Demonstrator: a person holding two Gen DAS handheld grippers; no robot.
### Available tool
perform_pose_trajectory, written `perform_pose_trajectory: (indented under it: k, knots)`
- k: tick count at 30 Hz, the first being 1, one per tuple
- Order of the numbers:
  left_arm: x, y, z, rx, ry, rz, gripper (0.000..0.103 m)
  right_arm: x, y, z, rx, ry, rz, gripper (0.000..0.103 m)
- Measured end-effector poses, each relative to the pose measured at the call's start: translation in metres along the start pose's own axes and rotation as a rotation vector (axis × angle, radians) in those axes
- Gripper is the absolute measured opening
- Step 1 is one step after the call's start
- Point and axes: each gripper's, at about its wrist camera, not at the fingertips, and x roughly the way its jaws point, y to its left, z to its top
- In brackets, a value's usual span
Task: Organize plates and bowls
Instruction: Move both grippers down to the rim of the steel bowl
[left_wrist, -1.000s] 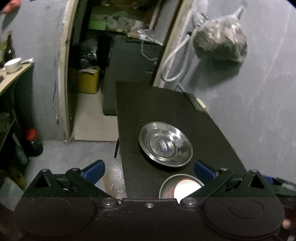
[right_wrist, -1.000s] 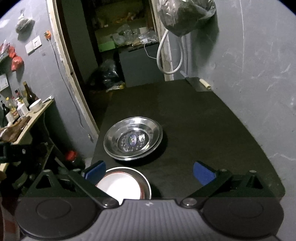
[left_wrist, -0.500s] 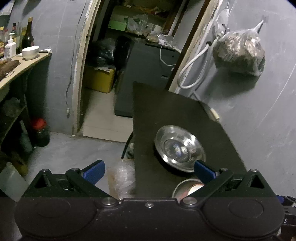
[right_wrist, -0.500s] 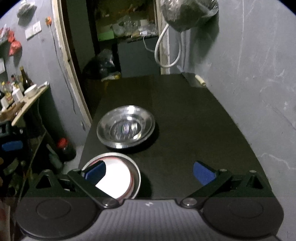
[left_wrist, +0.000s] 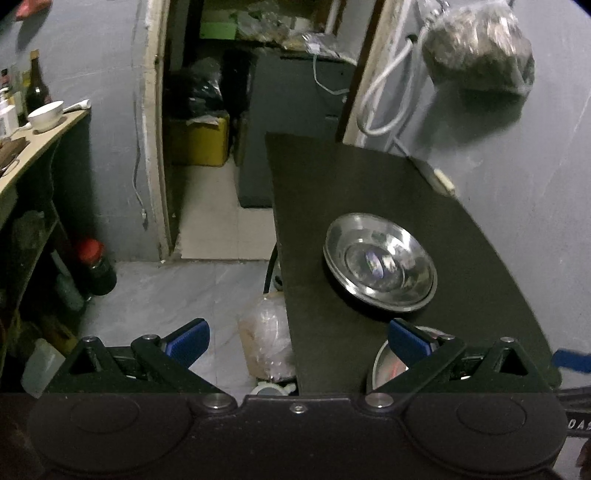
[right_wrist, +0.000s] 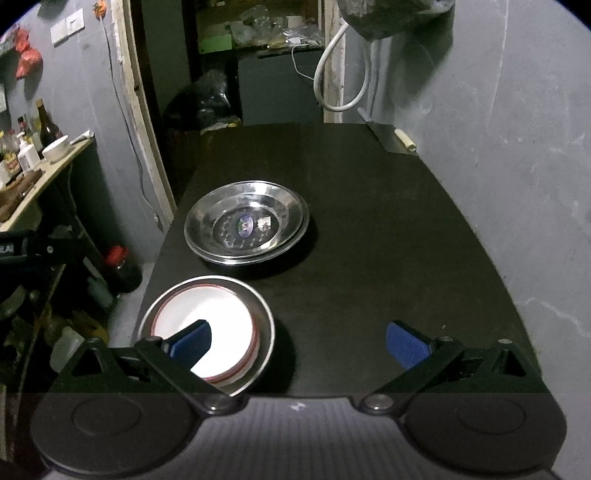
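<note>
Left tool (left_wrist: 297, 338): blue-padded fingers spread wide, gripping nothing; it hangs past the left edge of the surface, its left pad over the floor, its right pad over the rim of the near bowl stack.
Right tool (right_wrist: 299, 341): fingers spread wide, empty; it hangs over the near end of the surface, its left pad above the white bowl, its right pad above bare black top.
Bowl stack: a white bowl (right_wrist: 210, 325) with a red rim line sits nested in a steel bowl (right_wrist: 267, 332), directly below and ahead of the right tool's left finger; in the left wrist view only a sliver of the steel rim shows behind the right finger.
Steel plates (right_wrist: 246, 221): a shallow stack lying flat, farther ahead of both tools, apart from the bowl stack; at least two rims are visible, and a sticker sits in the centre of the top one.
Surface (right_wrist: 388, 229): black, running away from the tools toward a doorway, with a grey wall along its right side.
Floor left of the tools: a clear plastic bag (left_wrist: 267, 341) lies beside the edge of the surface.
Shelf (left_wrist: 44, 136) at far left: holds a white cup (left_wrist: 46, 114) and dark bottles.
Wall ahead right: a filled bag (left_wrist: 478, 48) hangs above a looped white hose (left_wrist: 384, 96).
</note>
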Motion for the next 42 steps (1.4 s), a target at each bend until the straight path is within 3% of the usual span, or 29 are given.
perform_pose_trajectory:
  k: [7,13,17,23,32,37,42]
  knots:
    - [0.025,-0.010,-0.011,0.075,0.096,-0.003,0.102,0.016,-0.011,0.002,-0.037,0.080,-0.005,0.103]
    - [0.040,-0.019,-0.014,0.066,0.179,0.006,0.102,0.037,-0.023,0.009,-0.068,0.178,0.020,0.103]
    - [0.049,-0.023,-0.015,0.036,0.246,0.042,0.102,0.046,-0.028,0.016,-0.106,0.186,0.049,0.103]
    - [0.047,-0.027,-0.017,0.003,0.252,0.089,0.102,0.060,-0.038,0.029,-0.154,0.196,0.093,0.103]
    - [0.047,-0.044,-0.022,0.065,0.262,0.165,0.102,0.073,-0.050,0.030,-0.192,0.177,0.180,0.103]
    - [0.044,-0.047,-0.022,0.086,0.305,0.167,0.102,0.071,-0.057,0.027,-0.137,0.190,0.210,0.103]
    - [0.048,-0.050,-0.019,0.143,0.324,0.151,0.102,0.069,-0.054,0.023,-0.104,0.218,0.186,0.103]
